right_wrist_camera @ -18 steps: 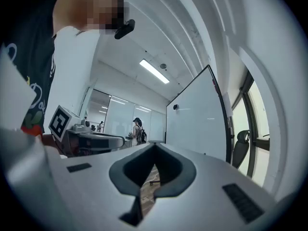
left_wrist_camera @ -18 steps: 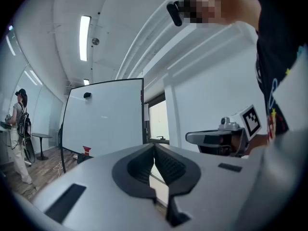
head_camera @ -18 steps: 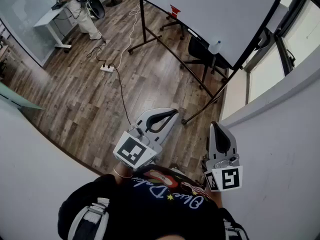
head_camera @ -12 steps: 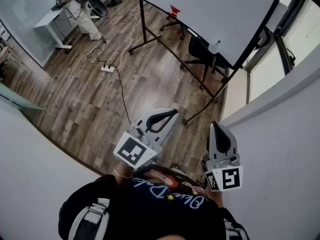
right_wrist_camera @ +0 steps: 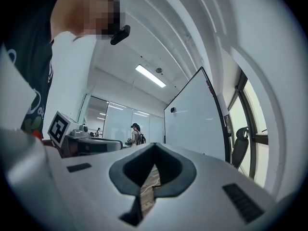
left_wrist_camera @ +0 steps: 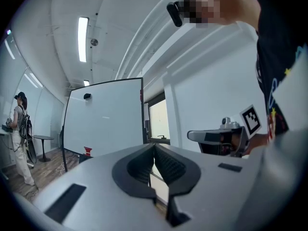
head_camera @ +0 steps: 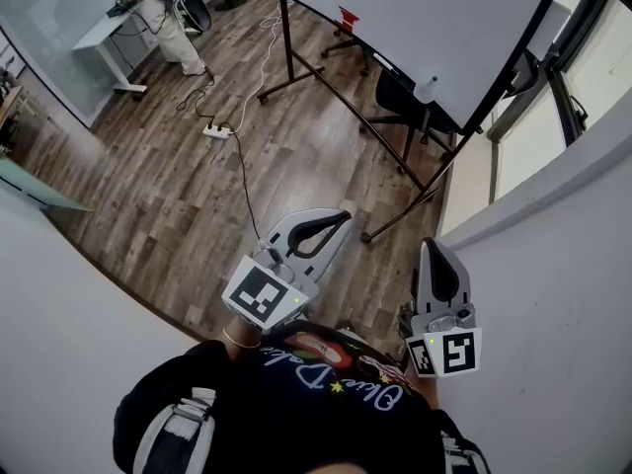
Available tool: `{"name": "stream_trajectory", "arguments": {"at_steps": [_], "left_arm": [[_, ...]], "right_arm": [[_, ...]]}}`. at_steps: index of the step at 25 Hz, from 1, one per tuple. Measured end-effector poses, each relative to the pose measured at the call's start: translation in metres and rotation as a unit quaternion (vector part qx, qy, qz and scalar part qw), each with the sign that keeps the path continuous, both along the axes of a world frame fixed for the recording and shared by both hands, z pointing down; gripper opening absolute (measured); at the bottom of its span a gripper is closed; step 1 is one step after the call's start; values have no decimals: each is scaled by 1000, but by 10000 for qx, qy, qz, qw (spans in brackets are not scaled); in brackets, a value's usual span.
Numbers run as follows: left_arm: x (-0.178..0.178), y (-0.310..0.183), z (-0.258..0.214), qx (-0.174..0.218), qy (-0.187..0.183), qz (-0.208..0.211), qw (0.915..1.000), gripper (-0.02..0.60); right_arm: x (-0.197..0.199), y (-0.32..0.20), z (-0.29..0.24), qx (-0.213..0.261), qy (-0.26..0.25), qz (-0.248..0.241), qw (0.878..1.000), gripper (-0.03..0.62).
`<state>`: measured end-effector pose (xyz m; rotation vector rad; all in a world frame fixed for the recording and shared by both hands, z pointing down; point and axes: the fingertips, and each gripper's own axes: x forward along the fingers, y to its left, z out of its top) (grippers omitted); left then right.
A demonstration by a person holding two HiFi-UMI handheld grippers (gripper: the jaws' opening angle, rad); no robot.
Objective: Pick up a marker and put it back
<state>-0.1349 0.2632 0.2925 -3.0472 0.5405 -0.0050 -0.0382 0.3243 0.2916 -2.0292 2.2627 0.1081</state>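
You are at the very start, with nothing picked up: your left gripper (head_camera: 343,219) and right gripper (head_camera: 429,248) sit level by your chest, both jaws closed on nothing. No marker can be made out from here. It probably lies on the ledge of the whiteboard (head_camera: 415,18) near the red object (head_camera: 346,20), so next you should cross the wooden floor (head_camera: 197,186), find it and open one pair of jaws.

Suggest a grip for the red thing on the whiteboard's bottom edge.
Probably take the red thing by its left and right sides, coming in level from the board's near face. The whiteboard backs it and the board's bottom edge carries it, so only the front and sides look free. It is too small here to tell its exact shape.
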Motion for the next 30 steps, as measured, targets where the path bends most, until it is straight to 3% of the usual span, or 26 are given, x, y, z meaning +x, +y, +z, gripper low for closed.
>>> {"name": "stream_trajectory", "arguments": {"at_steps": [17, 30], "left_arm": [[36, 17, -3, 183, -54, -402, 9990, 3], [33, 42, 10, 108, -234, -1016, 9945, 3]], "right_arm": [[50, 19, -2, 196, -84, -212, 9995, 0], [59, 36, 19, 78, -118, -637, 9979, 0]]}}
